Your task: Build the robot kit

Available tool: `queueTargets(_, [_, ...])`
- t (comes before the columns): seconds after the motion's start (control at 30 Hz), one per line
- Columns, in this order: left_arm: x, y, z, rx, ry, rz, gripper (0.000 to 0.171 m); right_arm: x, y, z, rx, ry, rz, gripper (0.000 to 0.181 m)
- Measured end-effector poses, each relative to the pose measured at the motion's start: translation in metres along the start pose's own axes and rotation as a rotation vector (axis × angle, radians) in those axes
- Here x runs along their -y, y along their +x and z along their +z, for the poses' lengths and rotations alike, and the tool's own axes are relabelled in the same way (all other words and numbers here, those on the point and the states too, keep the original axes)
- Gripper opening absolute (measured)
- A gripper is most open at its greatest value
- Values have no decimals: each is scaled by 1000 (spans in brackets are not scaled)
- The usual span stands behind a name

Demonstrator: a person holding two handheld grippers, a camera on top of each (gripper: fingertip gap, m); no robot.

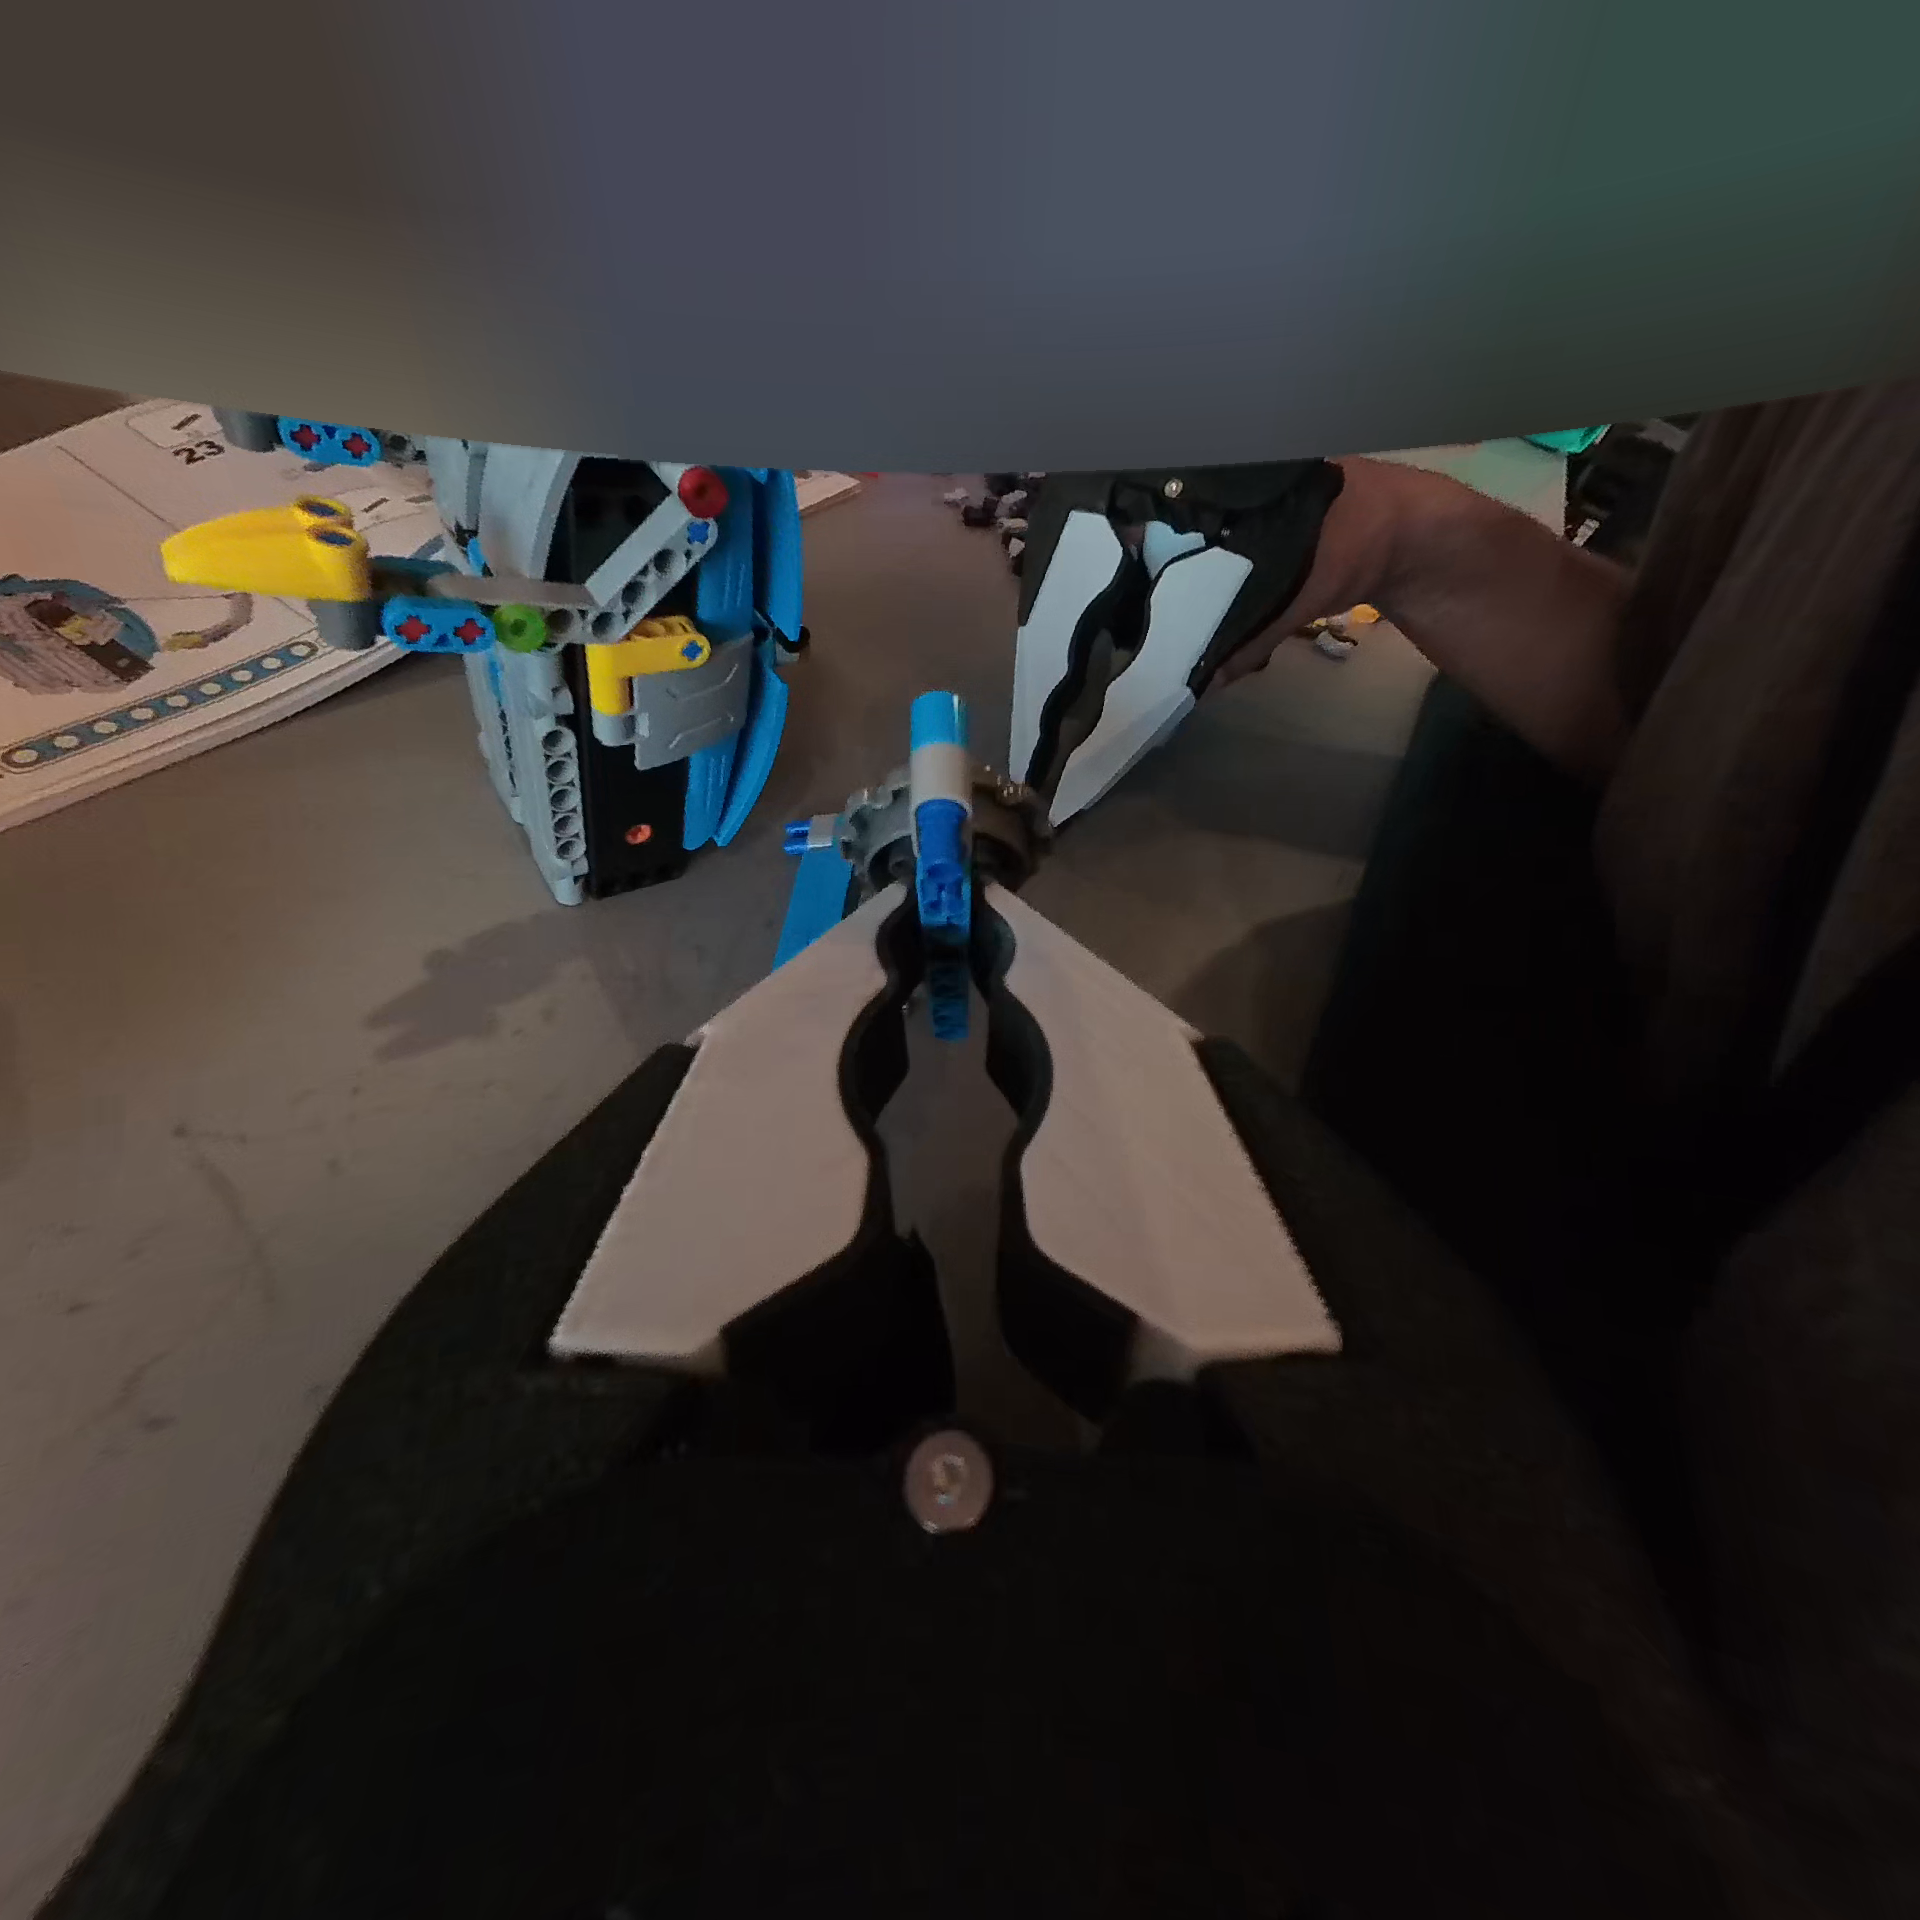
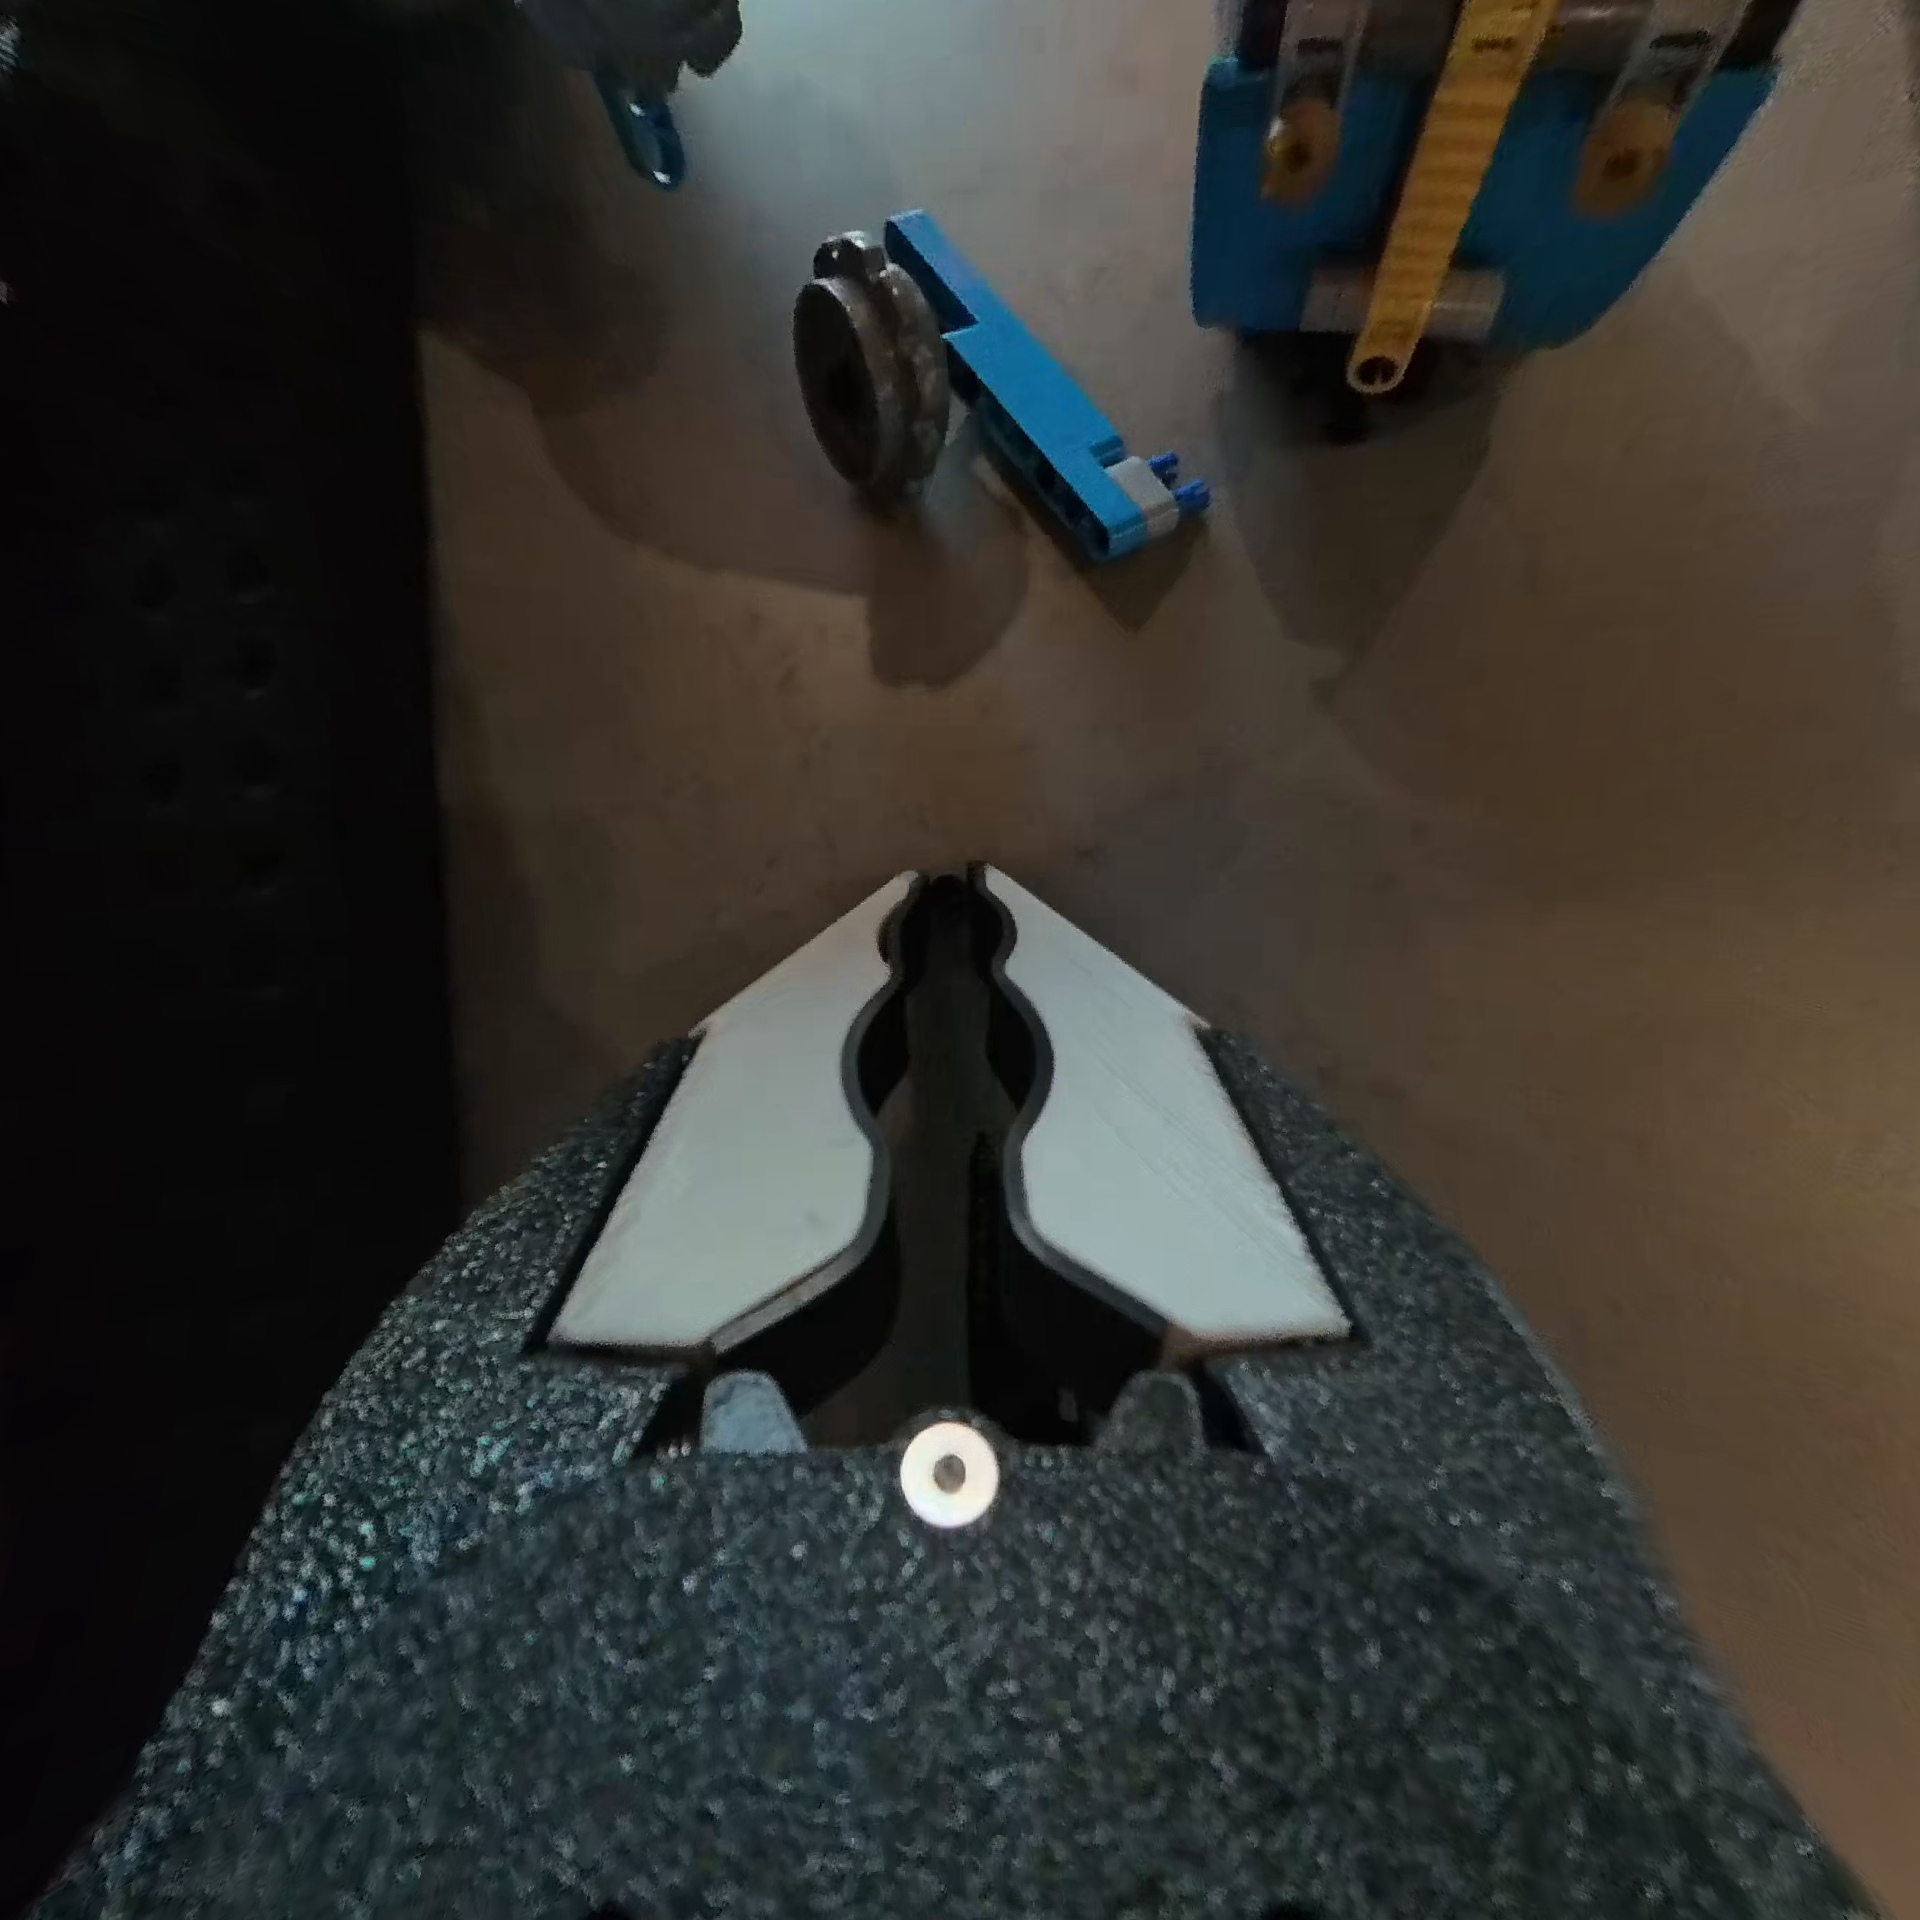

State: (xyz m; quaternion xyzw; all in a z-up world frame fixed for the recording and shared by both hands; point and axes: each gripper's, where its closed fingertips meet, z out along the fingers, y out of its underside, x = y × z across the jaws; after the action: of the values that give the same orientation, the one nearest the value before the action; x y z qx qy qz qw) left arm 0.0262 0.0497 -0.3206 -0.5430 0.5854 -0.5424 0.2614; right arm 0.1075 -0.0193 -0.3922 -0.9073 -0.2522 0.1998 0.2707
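blue beam [image 1: 943,914] pinched in left tool [image 1: 940,904] over grey table [image 1: 260,1039]; right tool [image 2: 951,873] closed, empty.

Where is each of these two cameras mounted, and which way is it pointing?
Left wrist view: sits on the left gripper, looking level across the table at a toy brick model and booklet; its fingers clamp a blue pin; the right gripper and a forearm show beyond.
Right wrist view: sits on the right gripper, looking down at the table; its fingers are shut and empty.
Shared: the blue beam with the dark wheel.
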Motion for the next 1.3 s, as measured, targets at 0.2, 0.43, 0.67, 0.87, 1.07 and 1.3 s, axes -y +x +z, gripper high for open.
queueTargets(0.2, [-4,2,4,26,-31,50,6,0,0,1,-54,6,-40,7])
queueTargets(0.43, [-7,4,6,56,-52,104,7,0,1,0,-138,71,-42,8])
queueTargets(0.67, [-8,0,8,73,-65,93,7,0,1,-1,-184,48,-69,9])
queueTargets(0.87, [-7,-2,7,77,-55,78,6,-5,0,-4,-211,-1,-103,7])
queueTargets(1.07, [-9,0,8,82,-68,106,7,-14,-7,-8,-178,-67,-91,6])
queueTargets(1.3, [-12,2,11,90,-93,142,7,-12,-10,-10,-168,-59,-80,12])
